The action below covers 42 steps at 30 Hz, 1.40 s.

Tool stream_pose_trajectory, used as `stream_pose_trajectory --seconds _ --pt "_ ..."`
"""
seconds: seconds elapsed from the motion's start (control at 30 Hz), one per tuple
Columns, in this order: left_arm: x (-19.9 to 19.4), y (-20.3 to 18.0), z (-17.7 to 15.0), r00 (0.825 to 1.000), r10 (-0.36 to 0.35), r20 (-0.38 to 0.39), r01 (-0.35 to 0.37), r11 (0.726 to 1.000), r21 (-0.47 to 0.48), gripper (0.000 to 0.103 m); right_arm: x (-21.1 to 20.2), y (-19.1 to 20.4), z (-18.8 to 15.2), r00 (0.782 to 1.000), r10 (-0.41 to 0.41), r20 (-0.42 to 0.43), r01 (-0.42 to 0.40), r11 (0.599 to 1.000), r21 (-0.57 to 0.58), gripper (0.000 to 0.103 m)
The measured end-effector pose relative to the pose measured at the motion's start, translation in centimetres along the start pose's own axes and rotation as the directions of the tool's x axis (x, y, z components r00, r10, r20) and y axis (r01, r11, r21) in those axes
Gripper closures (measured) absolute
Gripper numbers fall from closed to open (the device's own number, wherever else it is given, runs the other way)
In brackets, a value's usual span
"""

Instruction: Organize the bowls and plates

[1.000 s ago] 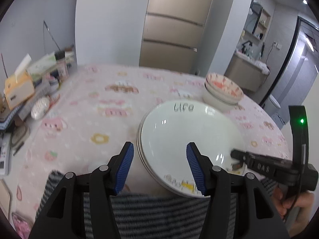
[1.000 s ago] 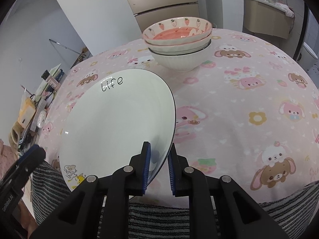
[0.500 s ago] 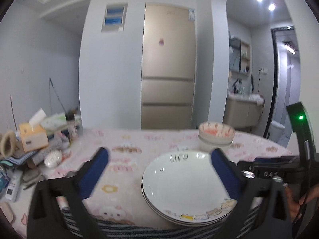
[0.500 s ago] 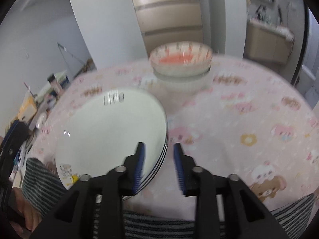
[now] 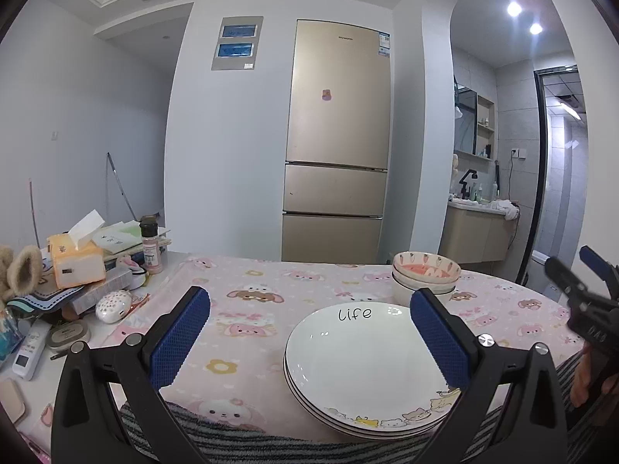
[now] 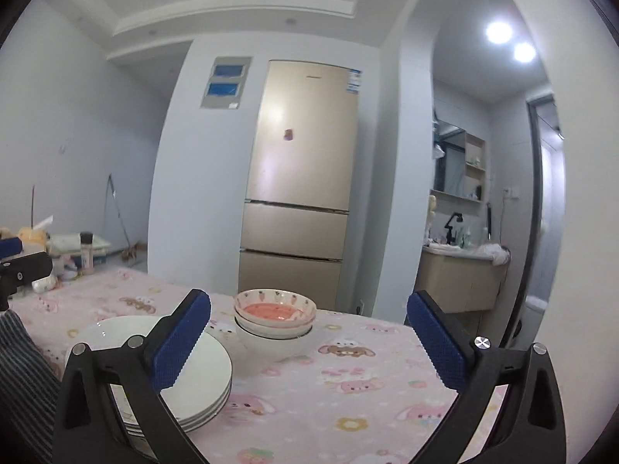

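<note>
A stack of white plates (image 5: 367,363), the top one marked "life", lies on the pink cartoon tablecloth (image 5: 251,309) near its front edge. Behind it stands a stack of bowls (image 5: 425,274) with a red inside and a carrot rim. My left gripper (image 5: 308,295) is open and empty, pointing over the plates. My right gripper (image 6: 308,297) has its jaws opening with nothing between them. It points almost level at the bowls (image 6: 274,317), with the plates (image 6: 197,367) low on its left. It also shows at the right edge of the left wrist view.
Clutter fills the table's left side: a tissue box (image 5: 75,261), a spice bottle (image 5: 151,245), a remote (image 5: 31,348) and small items. A grey striped cloth (image 5: 232,437) covers the near edge. A gold fridge (image 5: 336,143) stands behind the table.
The right gripper let go of the top plate's rim, opened wide and rose back to point level. The left gripper opened fully and tilted up. The plate now rests on the stack.
</note>
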<state>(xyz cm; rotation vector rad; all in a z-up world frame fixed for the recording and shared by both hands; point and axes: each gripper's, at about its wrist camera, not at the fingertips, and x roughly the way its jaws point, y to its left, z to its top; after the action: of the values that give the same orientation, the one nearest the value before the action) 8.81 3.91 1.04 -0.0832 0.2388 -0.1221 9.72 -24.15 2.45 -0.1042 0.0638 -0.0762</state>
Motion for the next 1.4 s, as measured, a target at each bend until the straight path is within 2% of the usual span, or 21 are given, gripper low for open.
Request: stream_pose_trajectory --seconds 0.17,0.3,0.43,0.57,0.73,0.93,1.0,1.1,1.17,1.27,1.4 --pt "-0.4 -0.3 -0.2 1.0 0.009 0.008 -0.009 1.0 0.007 0.0 -1.0 -0.5 0.4 0.999 -0.006 0.035 0.005 1.0 0.026 0.0" --pt "-0.7 -0.7 -0.4 0.999 0.033 0.014 -0.033 0.999 0.019 0.0 -0.7 -0.4 0.1 1.0 -0.02 0.011 0.019 1.0 0.017 0.0" --pt "-0.7 -1.2 -0.5 0.999 0.027 0.019 -0.028 0.999 0.045 0.0 -0.4 -0.7 -0.1 1.0 -0.024 -0.007 0.024 0.999 0.031 0.0" --pt "-0.9 -1.4 -0.5 0.999 0.017 0.027 -0.018 0.998 0.053 0.0 -0.3 -0.5 -0.4 0.996 -0.085 -0.017 0.086 0.996 0.027 0.0" --pt "-1.2 -1.3 -0.5 0.999 0.016 0.044 -0.018 0.999 0.05 0.0 0.2 -0.5 -0.5 0.997 -0.071 -0.04 0.071 0.997 0.018 0.0" --pt "-1.1 -1.1 -0.3 1.0 0.0 0.014 0.0 0.999 0.039 0.0 0.1 -0.6 -0.4 0.997 -0.064 -0.033 0.065 0.998 0.024 0.0" --pt "-1.9 -1.6 0.4 0.999 -0.001 0.036 -0.001 0.999 0.047 0.0 0.0 -0.8 -0.3 0.998 -0.059 -0.031 0.06 0.998 0.03 0.0" --pt "-3.3 -2.9 1.9 0.996 -0.006 0.084 -0.001 0.996 0.089 0.0 -0.3 -0.9 1.3 0.999 -0.039 -0.013 0.039 0.999 0.01 0.0" --pt "-4.5 -4.1 3.6 0.99 0.003 0.139 -0.018 0.994 0.11 0.0 -0.9 -1.3 3.6 1.0 -0.023 0.019 0.023 1.0 0.015 0.0" --pt "-5.0 -5.8 6.7 0.985 -0.023 0.172 0.002 0.993 0.119 0.0 -1.1 -1.9 7.7 0.999 0.008 0.037 -0.009 1.0 0.019 0.0" --pt "-3.6 -7.4 10.4 0.983 -0.035 0.181 0.019 0.996 0.091 0.0 0.2 -2.9 13.4 0.999 -0.037 0.032 0.035 0.999 0.039 0.0"
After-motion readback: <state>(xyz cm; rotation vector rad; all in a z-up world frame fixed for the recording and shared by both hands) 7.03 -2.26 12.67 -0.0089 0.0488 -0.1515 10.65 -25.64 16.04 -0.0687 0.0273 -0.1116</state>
